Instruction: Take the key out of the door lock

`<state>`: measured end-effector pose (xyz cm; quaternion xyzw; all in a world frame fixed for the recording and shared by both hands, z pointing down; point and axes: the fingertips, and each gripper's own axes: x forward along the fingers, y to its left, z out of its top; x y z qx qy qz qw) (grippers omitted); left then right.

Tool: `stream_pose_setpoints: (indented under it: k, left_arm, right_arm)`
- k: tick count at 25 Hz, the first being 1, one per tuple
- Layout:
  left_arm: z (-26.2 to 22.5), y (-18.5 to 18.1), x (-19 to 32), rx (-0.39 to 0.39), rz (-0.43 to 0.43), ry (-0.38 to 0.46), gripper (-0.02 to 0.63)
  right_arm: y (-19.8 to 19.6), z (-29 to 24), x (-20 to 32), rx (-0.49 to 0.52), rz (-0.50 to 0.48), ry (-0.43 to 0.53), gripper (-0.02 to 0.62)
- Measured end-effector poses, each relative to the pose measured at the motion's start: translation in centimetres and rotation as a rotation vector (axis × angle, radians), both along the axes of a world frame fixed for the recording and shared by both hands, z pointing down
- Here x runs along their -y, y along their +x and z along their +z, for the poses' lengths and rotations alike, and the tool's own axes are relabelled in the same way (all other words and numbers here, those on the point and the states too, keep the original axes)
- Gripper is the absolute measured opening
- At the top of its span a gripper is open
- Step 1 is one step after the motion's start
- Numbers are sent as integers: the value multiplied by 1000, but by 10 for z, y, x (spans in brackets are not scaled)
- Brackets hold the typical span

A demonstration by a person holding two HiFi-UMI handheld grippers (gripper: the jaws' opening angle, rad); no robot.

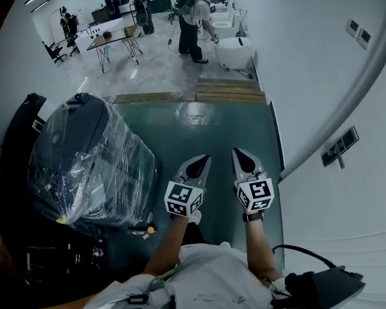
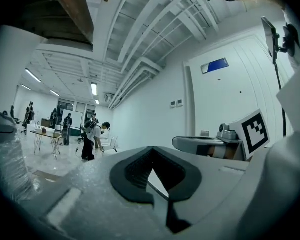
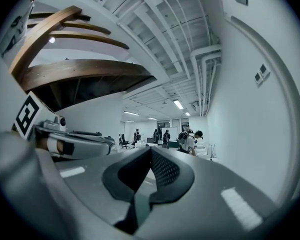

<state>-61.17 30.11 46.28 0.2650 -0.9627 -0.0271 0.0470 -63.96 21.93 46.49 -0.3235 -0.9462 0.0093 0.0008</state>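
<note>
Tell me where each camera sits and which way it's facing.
Head view: on the person's head, looking steeply down at the green floor; left gripper, right gripper and both forearms show.
Left gripper view: on the left gripper, level along its shut jaws down the room; right gripper at right.
Right gripper view: on the right gripper, same heading over shut jaws; left gripper at left.
Shared: all three show the bending person far off.

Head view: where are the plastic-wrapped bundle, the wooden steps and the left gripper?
plastic-wrapped bundle [image 1: 93, 156]: head view, on the crinkled wrap near its middle.
wooden steps [image 1: 230, 90]: head view, on the top face of the planks.
left gripper [image 1: 204, 161]: head view, at the tips of its shut jaws.
</note>
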Motion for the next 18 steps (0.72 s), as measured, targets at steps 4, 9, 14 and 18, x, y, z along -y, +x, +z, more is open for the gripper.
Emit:
stream_pose_setpoints:
  k: [4,9,14,18]
  left_arm:
    - [-12,-68,-16,27,62,33,3]
    - [-17,-146,-47,30,109,56,3]
    - [1,-209,-47,-27,168,97,2]
    - [7,-235,20,-43,311,93,2]
  right_arm:
    - [-64,-8,-15,14,55,21,6]
    - [-122,-15,-48,15,58,53,6]
    - [-147,7,-36,-42,124,106,6]
    - [-175,11,35,-70,282,82,5]
